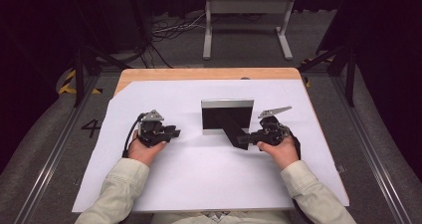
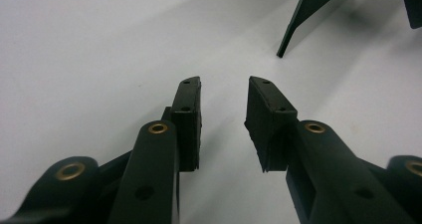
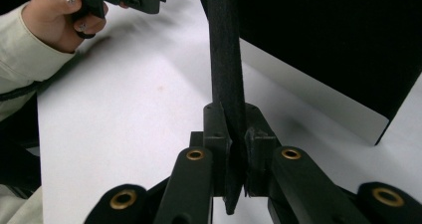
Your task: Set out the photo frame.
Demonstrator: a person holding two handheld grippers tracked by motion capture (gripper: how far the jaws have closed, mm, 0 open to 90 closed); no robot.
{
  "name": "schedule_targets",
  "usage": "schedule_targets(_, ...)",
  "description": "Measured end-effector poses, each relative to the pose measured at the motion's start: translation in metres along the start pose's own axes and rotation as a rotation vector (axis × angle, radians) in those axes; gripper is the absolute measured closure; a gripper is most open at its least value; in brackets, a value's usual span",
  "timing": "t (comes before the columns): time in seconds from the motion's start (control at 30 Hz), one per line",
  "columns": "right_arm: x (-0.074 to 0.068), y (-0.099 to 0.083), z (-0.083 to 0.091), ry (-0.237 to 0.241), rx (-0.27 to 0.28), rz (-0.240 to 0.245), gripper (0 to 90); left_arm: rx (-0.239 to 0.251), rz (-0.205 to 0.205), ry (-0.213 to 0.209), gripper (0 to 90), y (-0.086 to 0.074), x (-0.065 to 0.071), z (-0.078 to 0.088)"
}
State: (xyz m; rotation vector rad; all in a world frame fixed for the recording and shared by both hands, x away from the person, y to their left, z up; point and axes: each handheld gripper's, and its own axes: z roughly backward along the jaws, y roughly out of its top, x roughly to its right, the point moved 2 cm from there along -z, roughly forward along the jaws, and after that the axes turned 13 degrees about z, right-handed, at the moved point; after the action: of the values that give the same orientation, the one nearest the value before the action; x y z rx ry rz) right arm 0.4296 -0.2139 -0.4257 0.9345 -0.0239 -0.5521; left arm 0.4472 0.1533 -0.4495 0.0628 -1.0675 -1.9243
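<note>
Step in hand: adjusting frame stand. R gripper [image 3: 234, 149] clamped on black stand flap [image 3: 226, 59], near table centre behind picture frame [image 1: 227, 115]. L gripper [image 2: 224, 114] open, empty, idle on white sheet [image 1: 199, 179]. Next, prob: swing flap out, release gently.

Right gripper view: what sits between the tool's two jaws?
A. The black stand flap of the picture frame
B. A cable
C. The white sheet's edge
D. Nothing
A: the right tool has its pads pressed on the thin black stand flap of the picture frame.
</note>
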Motion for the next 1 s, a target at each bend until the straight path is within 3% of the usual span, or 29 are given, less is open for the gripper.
schedule_targets(0.53,-0.015,-0.011,-0.007,-0.059,-0.114,0.071,82.1,-0.007,-0.026,-0.024,68.0,0.008,0.005,-0.009)
schedule_targets(0.87,-0.017,-0.017,-0.008,-0.077,-0.15,0.064,80.2,-0.014,-0.035,-0.037,68.8,0.012,0.009,-0.015)
schedule_targets(1.0,-0.017,-0.017,-0.005,-0.078,-0.142,0.057,78.5,-0.013,-0.042,-0.039,68.8,0.014,0.01,-0.017)
